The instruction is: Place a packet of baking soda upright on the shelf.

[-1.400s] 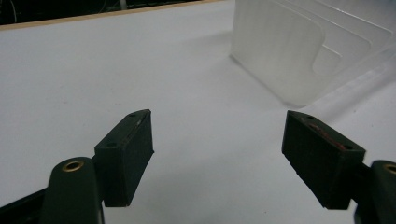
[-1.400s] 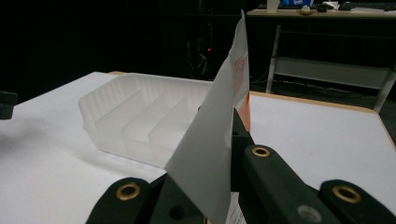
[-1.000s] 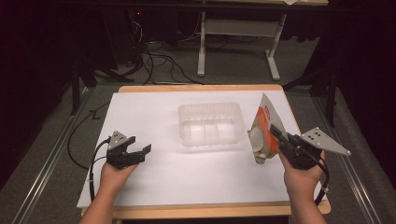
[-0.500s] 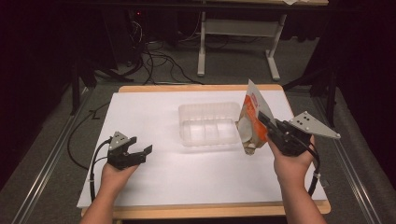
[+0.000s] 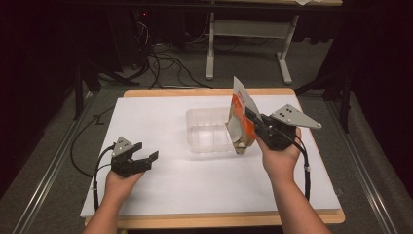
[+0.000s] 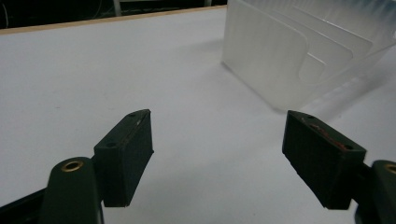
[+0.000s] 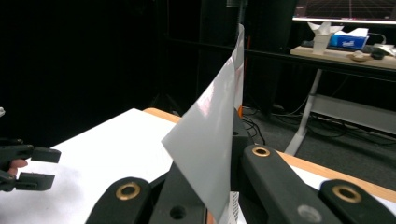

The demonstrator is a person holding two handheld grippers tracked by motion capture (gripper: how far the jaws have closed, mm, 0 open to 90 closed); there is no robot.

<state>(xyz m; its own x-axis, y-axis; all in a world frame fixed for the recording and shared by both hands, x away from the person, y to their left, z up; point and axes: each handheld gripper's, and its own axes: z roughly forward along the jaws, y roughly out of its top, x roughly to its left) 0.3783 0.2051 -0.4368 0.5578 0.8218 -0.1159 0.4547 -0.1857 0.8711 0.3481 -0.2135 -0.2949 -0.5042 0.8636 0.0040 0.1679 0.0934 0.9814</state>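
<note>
My right gripper (image 5: 254, 121) is shut on a flat orange-and-white packet (image 5: 241, 117) and holds it upright in the air at the right edge of the clear plastic tub (image 5: 209, 130). In the right gripper view the packet's white back (image 7: 212, 140) rises between the closed jaws. My left gripper (image 5: 145, 157) rests near the table's left front, open, with nothing between its jaws. The left gripper view shows its fingers (image 6: 125, 154) wide apart over the white surface, with the tub (image 6: 299, 56) ahead to the right.
The white sheet (image 5: 160, 190) covers a wooden table (image 5: 234, 219). Cables trail from both grippers. Behind the table are a dark floor with cables and a white desk frame (image 5: 248, 34). A side table with tissue boxes (image 7: 348, 39) stands farther off.
My right gripper has carried the packet leftward and upward, from the right side of the sheet to the tub's right edge. The left gripper has stayed in place.
</note>
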